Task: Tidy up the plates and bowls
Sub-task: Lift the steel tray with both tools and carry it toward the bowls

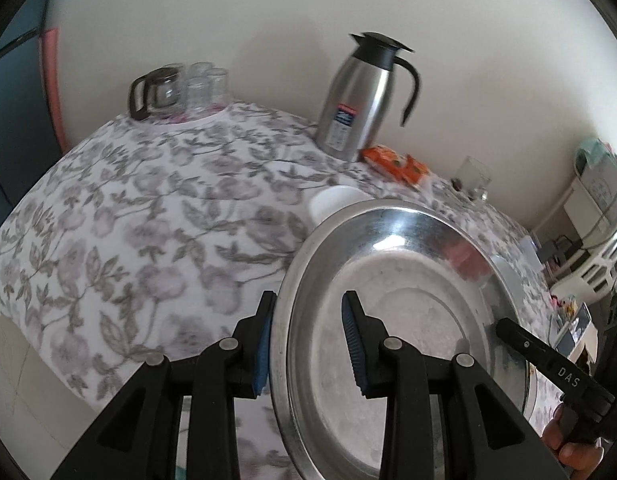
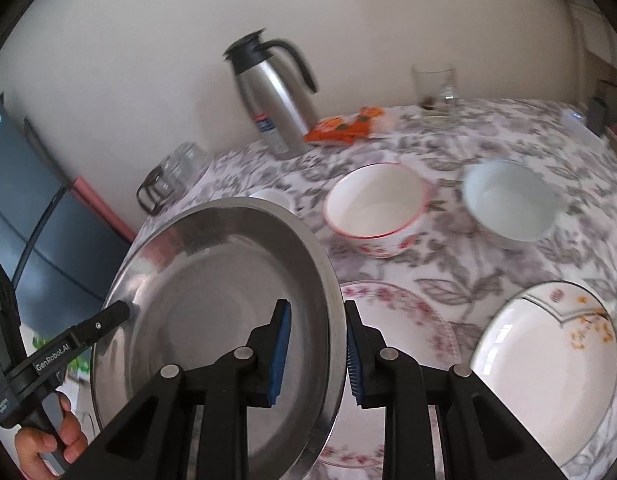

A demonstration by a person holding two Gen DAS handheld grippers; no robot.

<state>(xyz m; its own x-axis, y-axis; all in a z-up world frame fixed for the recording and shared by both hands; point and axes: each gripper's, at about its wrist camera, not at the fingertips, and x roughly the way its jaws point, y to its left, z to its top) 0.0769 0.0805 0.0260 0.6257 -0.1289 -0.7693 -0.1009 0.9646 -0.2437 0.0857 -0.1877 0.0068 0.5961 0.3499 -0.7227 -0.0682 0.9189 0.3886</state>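
A steel plate [image 1: 392, 300] is held up over the table by both grippers. My left gripper [image 1: 308, 344] straddles its left rim, jaws on either side with a visible gap. My right gripper [image 2: 318, 350] straddles its right rim [image 2: 328, 280] the same way. In the right wrist view a red-rimmed white bowl [image 2: 374, 204] and a plain white bowl [image 2: 508, 200] stand on the table, with a pink-flowered plate [image 2: 392, 312] and a white plate [image 2: 548, 364] with orange flowers nearer. A small white bowl [image 1: 332, 200] shows behind the steel plate.
A steel thermos jug [image 1: 358, 96] stands at the wall with an orange packet [image 1: 396, 164] beside it. A glass pot and glasses [image 1: 176, 88] stand at the far left corner. A glass cup [image 2: 432, 80] is at the back. The flowered tablecloth [image 1: 148, 208] covers the table.
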